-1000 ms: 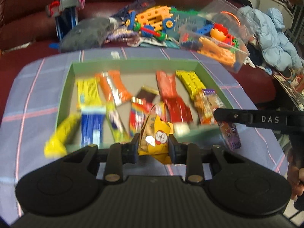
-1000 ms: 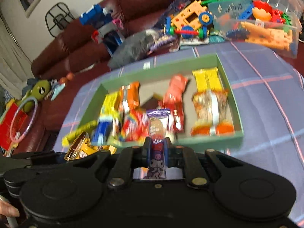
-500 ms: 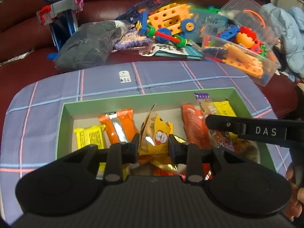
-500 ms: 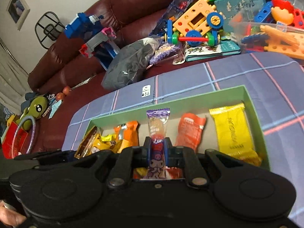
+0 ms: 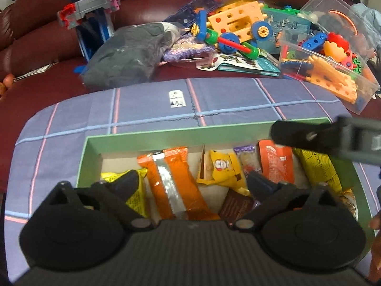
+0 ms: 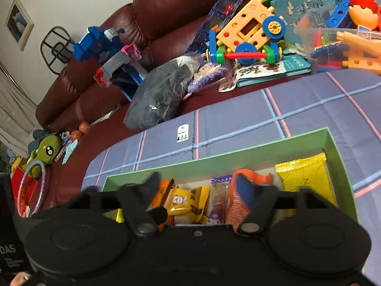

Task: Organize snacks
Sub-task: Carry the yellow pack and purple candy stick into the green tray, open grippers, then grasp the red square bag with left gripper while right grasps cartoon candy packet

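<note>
The green box (image 5: 152,135) is parked right under both sets of jaws, snacks lined up inside: orange bar (image 5: 175,183), yellow pack (image 5: 221,168) and purple stick (image 5: 247,160) seen between the wide-spread left gripper (image 5: 190,186) jaws. The right gripper (image 6: 198,188) is spread wide too, nothing held. The near box edge is hidden by both grippers. The toy bin (image 5: 333,54) is fully shown only in the left view.

Left gripper (image 5: 191,182) at bottom centre, jaws spread wide, nothing between them. Green box (image 5: 166,134) on blue plaid cloth (image 5: 142,102). Inside box: orange wrapper (image 5: 173,178) centre-left, yellow cartoon packet (image 5: 221,166) centre, purple candy packet (image 5: 247,159) beside it, red-orange pouch (image 5: 276,164) right. Right gripper (image 5: 333,138) blurred, entering from right edge above box. Toy clutter across top.
</note>
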